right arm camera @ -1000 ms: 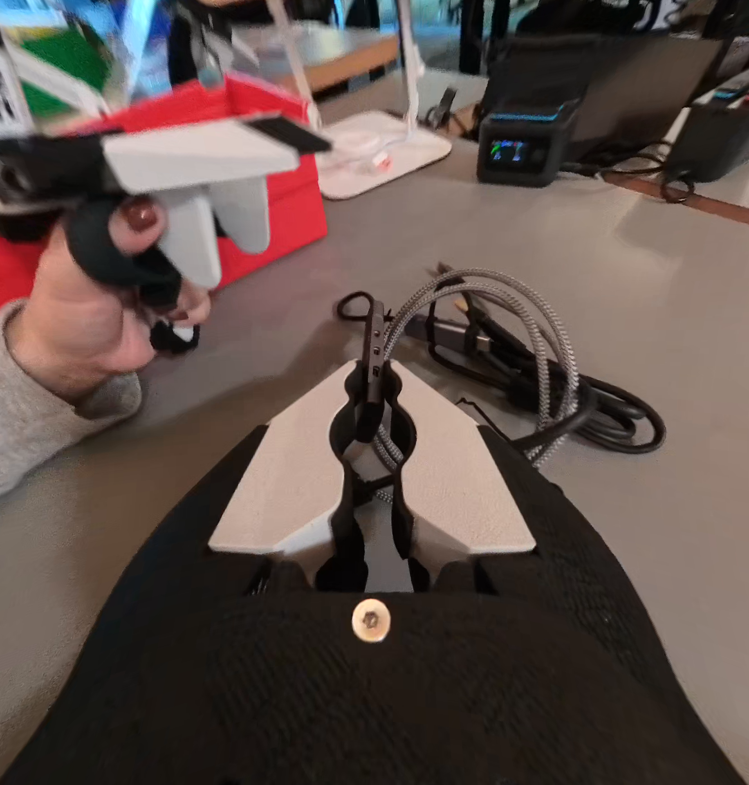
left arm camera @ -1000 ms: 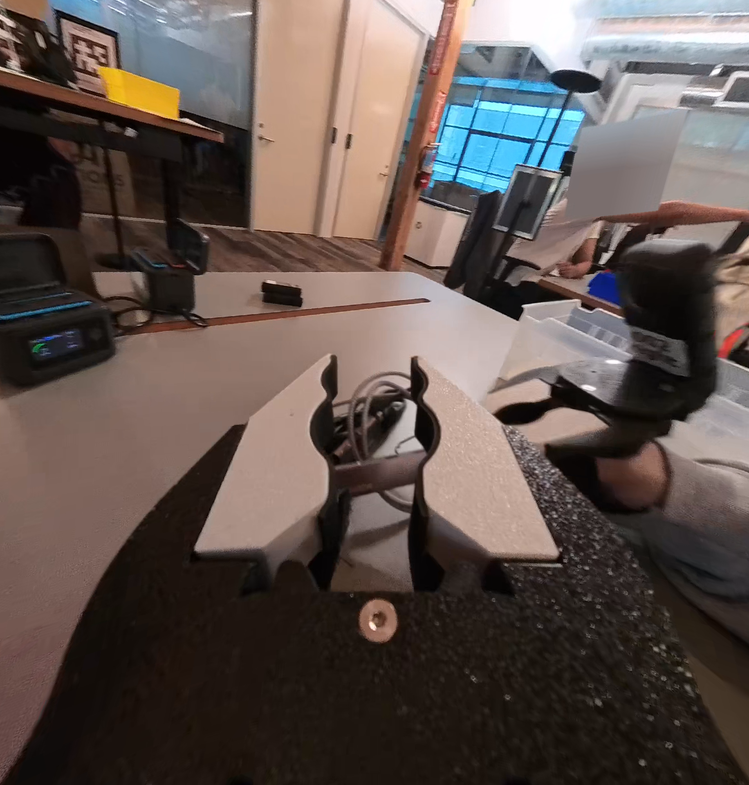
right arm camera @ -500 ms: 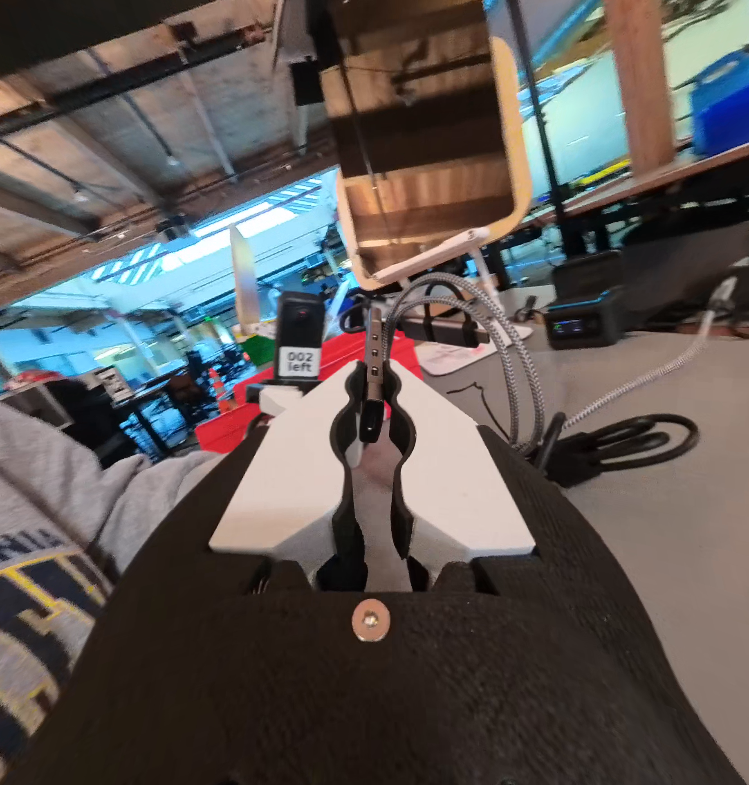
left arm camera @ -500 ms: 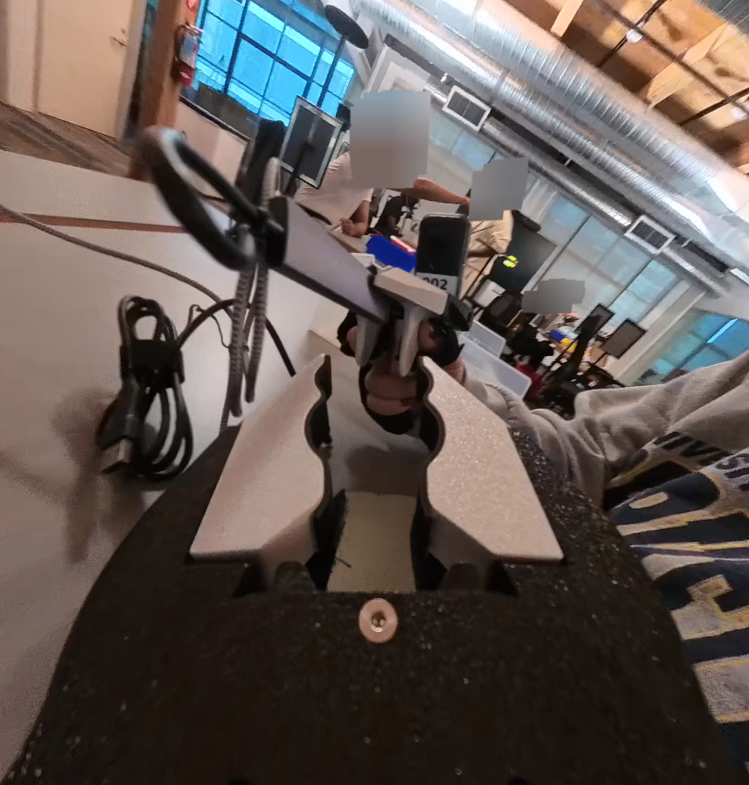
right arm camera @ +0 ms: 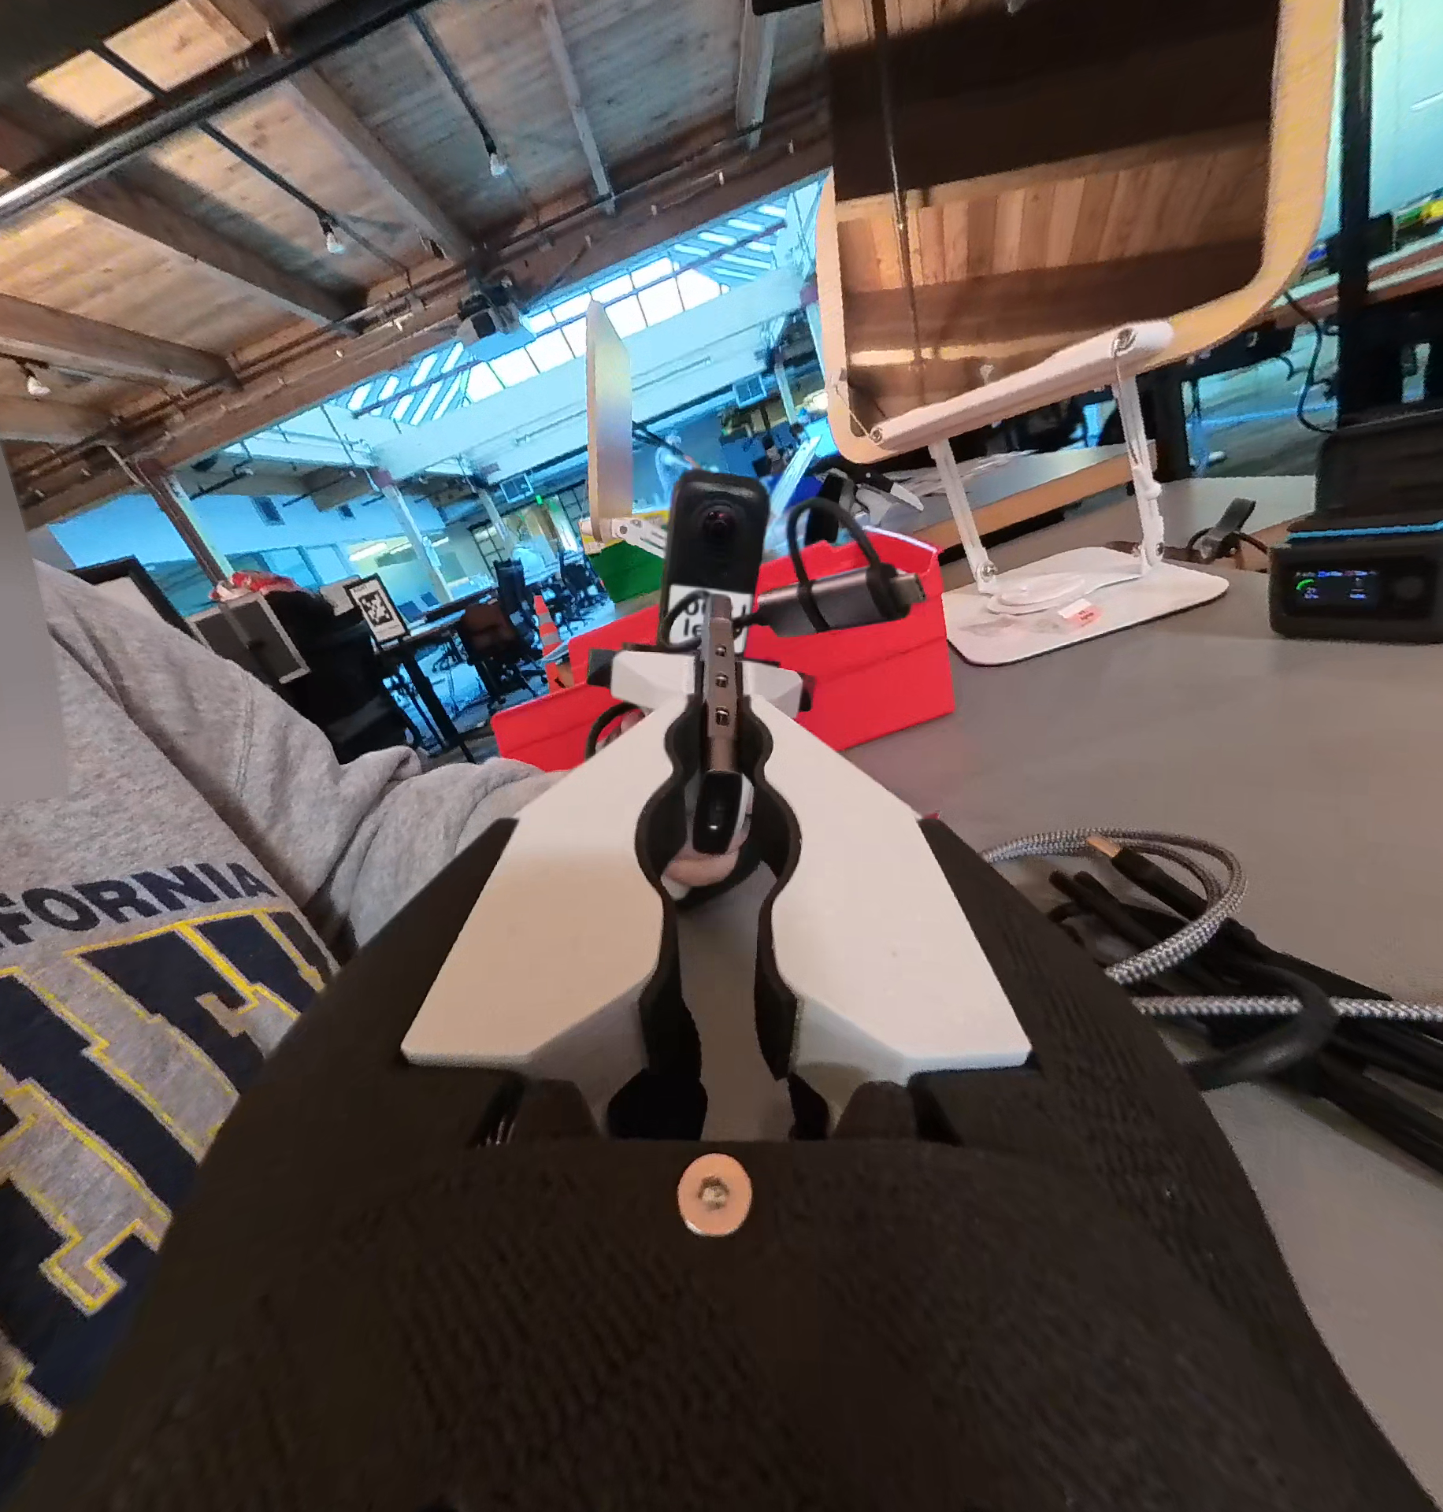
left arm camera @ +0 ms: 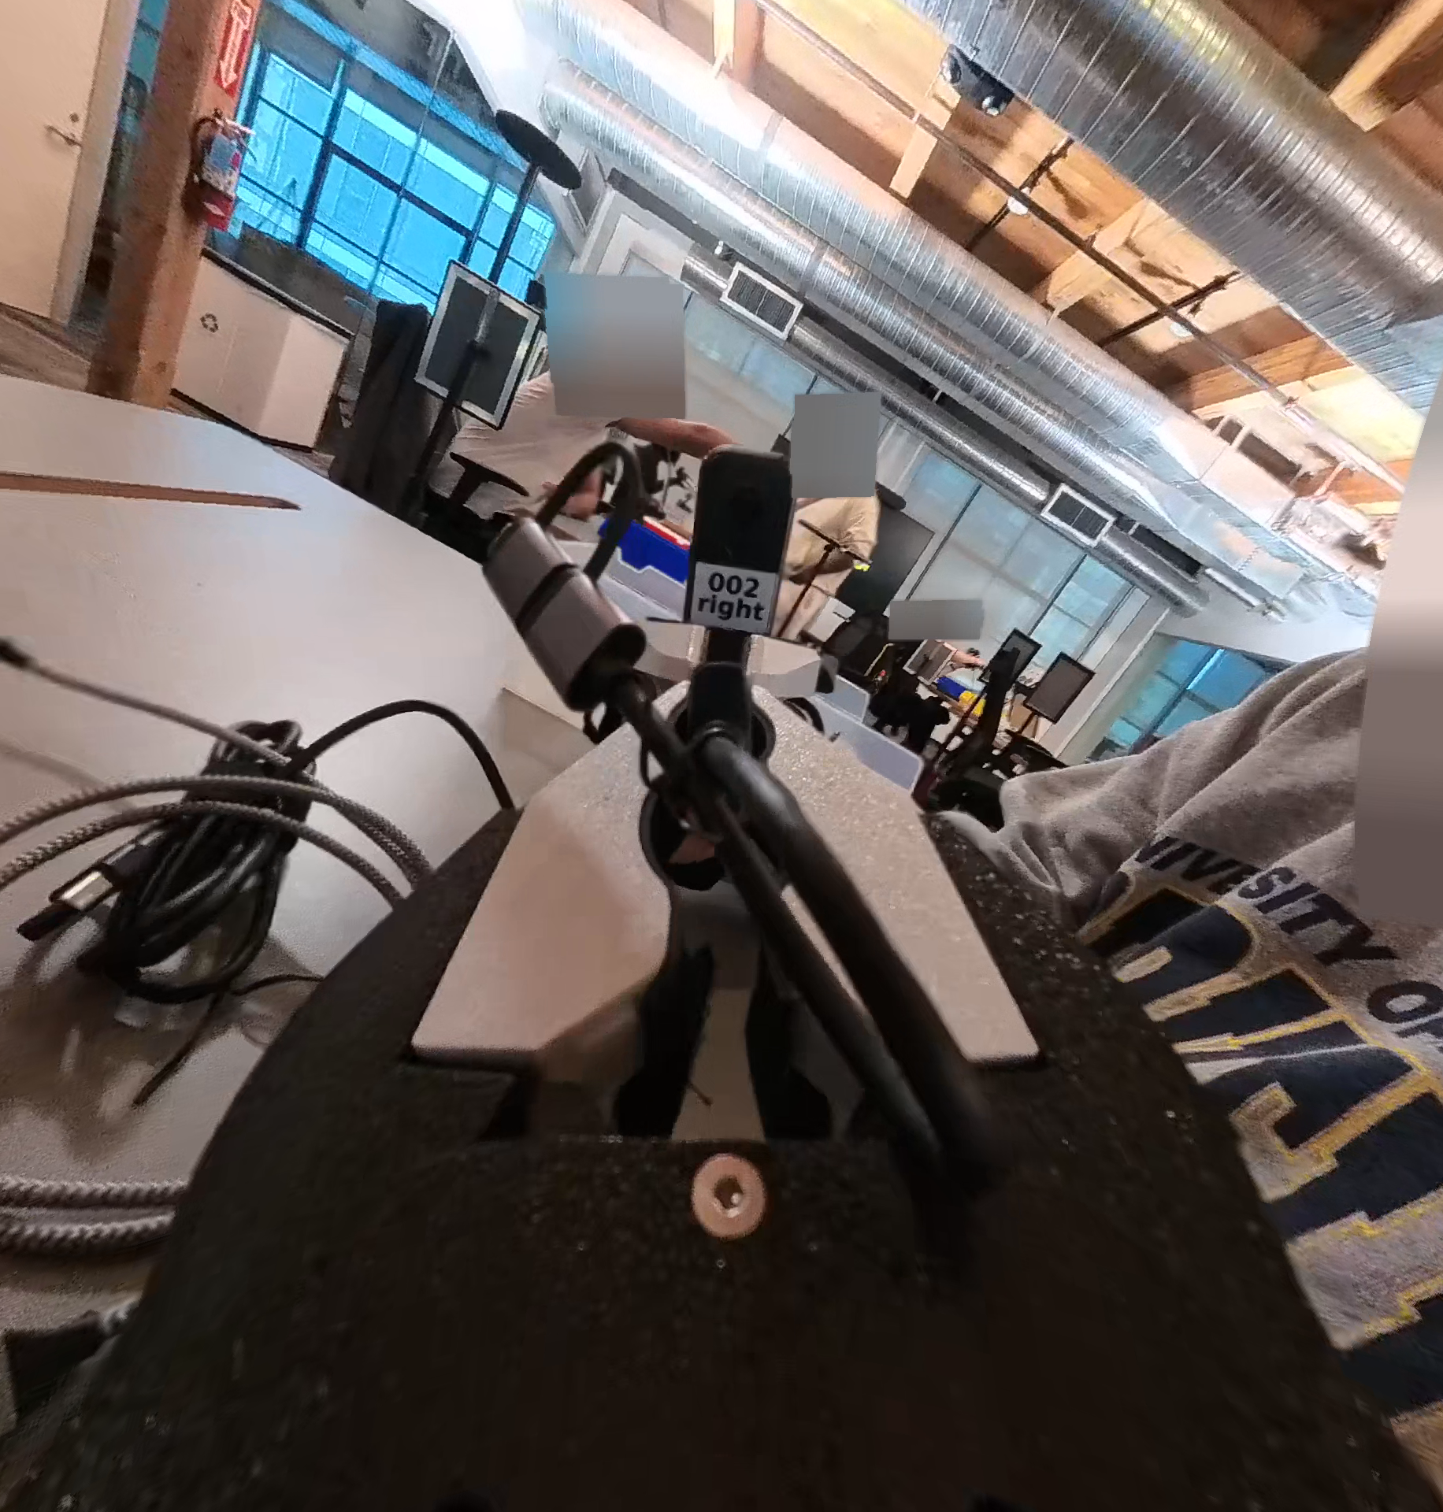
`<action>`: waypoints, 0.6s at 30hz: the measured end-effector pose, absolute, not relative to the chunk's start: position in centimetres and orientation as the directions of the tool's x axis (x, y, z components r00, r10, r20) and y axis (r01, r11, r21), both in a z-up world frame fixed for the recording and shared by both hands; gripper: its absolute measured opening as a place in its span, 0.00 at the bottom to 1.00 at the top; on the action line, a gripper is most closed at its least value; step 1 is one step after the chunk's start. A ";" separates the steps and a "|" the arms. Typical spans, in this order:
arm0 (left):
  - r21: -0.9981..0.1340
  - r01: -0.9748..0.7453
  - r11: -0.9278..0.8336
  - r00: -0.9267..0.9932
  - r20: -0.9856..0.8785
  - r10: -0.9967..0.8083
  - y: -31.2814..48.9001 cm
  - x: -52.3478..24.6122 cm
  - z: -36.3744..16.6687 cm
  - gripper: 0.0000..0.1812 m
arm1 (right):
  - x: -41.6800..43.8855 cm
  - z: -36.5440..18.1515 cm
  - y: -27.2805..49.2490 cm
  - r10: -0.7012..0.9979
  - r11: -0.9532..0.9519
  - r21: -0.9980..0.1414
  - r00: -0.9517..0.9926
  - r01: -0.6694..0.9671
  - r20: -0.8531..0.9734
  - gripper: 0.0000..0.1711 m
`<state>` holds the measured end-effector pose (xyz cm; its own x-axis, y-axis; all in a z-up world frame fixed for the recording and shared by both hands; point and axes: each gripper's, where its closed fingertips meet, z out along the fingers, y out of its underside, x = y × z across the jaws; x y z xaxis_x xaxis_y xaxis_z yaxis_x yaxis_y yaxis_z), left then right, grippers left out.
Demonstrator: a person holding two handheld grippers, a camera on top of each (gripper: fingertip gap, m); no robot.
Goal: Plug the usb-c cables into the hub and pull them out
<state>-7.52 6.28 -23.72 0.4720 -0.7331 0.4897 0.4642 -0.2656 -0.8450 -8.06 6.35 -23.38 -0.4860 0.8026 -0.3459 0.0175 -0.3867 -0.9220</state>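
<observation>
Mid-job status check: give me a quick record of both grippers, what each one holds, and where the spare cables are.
left gripper: shut on black cable that runs from a grey metal plug housing
right gripper: shut on slim grey hub, seen edge-on with its ports showing
plugged in: cannot tell
spare cables: braided grey cable and bundled black cables lying on the grey table

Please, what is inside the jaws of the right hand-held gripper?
The right hand-held gripper is shut on the slim grey hub, held edge-on with its row of ports showing. Its dark lower end hangs in the gap. The hub's gripped faces are covered.
</observation>
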 end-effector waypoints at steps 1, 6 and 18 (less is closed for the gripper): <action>-0.857 0.452 -0.247 0.494 0.471 -0.731 6.3 -7.6 -23.6 0.04 | -8.0 -23.1 6.6 0.807 -0.396 -0.918 -0.480 -0.004 -0.346 0.05; -0.967 0.239 -0.094 0.805 0.251 -0.537 7.6 -10.7 -24.4 0.04 | -7.4 -22.6 11.3 0.880 -0.430 -0.897 -0.268 -0.100 -0.392 0.18; -0.999 -0.019 -0.031 0.926 -0.006 -0.378 8.1 -12.2 -24.9 0.04 | -5.5 -32.1 10.4 0.838 -0.474 -0.647 0.081 0.597 -0.540 0.19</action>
<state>-12.19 8.09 -24.89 0.9260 -0.3776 -0.0057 -0.0188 -0.0312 -0.9993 -5.53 10.43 -32.12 0.0806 0.8381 -0.5395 0.5968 -0.4741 -0.6473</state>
